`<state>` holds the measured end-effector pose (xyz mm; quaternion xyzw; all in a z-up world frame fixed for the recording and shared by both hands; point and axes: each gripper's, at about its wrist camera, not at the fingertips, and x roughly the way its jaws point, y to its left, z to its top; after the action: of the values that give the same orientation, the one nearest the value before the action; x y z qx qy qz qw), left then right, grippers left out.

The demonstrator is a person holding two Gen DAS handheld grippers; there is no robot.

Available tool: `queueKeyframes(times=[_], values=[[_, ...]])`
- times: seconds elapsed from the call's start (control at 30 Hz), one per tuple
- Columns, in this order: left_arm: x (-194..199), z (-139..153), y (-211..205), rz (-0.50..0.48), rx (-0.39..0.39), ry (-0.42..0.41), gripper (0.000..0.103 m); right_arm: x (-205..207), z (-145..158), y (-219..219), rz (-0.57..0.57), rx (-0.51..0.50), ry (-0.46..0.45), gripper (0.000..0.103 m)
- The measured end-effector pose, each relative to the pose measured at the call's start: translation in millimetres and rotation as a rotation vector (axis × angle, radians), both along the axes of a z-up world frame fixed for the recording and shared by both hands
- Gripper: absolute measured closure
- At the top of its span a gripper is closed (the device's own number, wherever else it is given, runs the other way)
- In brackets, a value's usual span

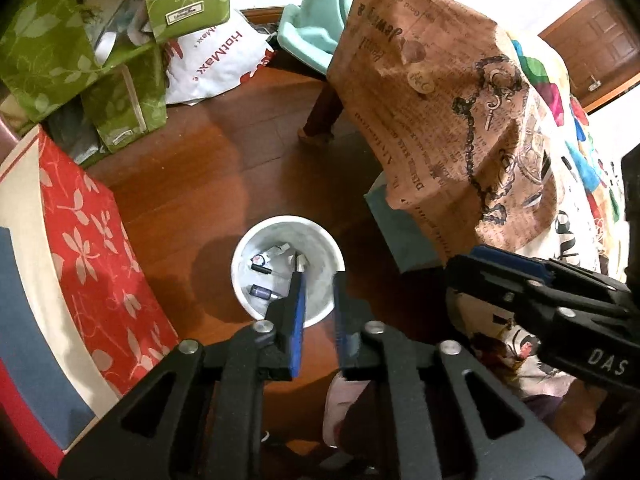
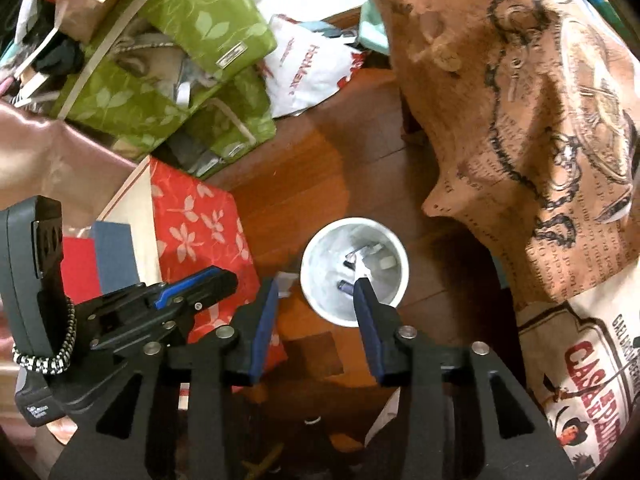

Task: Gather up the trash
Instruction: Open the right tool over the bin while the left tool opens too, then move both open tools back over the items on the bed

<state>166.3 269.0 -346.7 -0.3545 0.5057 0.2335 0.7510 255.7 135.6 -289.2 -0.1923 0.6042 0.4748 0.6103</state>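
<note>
A white round bin (image 1: 320,240) stands on the wooden floor and holds several small pieces of trash (image 1: 262,291). My left gripper (image 1: 318,280) is open and empty, high above the bin's near rim. In the right wrist view the same bin (image 2: 320,256) lies below. My right gripper (image 2: 316,286) is open and empty, its right finger over the bin's opening and its left finger over the floor beside it. The right gripper also shows at the right edge of the left wrist view (image 1: 480,260), and the left gripper in the right wrist view (image 2: 216,276).
A red flowered box (image 1: 96,256) lies left of the bin. Green leaf-print bags (image 1: 60,40) and a white HotMax bag (image 1: 216,60) sit behind it. A brown newsprint cloth (image 1: 440,120) drapes over furniture at the right. Bare wooden floor (image 1: 240,152) surrounds the bin.
</note>
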Motion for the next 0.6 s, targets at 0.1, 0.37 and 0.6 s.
queueKeyframes(times=[0.1, 0.37, 0.6], values=[[3.4, 2.6, -1.6, -0.005, 0.009, 0.001, 0.078, 4.6, 6.4, -7.2, -0.014, 0.009, -0.01, 0.067], [-0.9, 38.3, -17.5, -0.031, 0.099, -0.009, 0.078, 3.8, 36.9, -25.5, -0.023, 0.059, -0.061, 0.067], [-12.8, 99.2, -34.4, -0.032, 0.196, -0.085, 0.078, -2.1, 86.2, -52.0, -0.042, 0.148, -0.142, 0.067]])
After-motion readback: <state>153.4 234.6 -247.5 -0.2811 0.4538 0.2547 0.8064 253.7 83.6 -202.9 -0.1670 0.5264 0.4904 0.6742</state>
